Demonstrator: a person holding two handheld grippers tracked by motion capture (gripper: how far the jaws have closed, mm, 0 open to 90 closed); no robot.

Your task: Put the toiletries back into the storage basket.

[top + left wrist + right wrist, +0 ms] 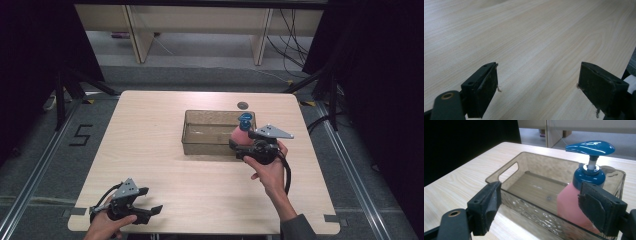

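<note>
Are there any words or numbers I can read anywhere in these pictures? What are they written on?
"5" - a black number on the grey floor, left of the wooden table.
The pink soap pump bottle standing in the clear brown bin shows no label; the shiny streaks on its blue pump head look like reflections, not letters.
Nothing else can be read.

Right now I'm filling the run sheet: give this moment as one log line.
right tool: open, at bin's near wall | pump bottle: upright in bin | left tool: open over bare table
</note>
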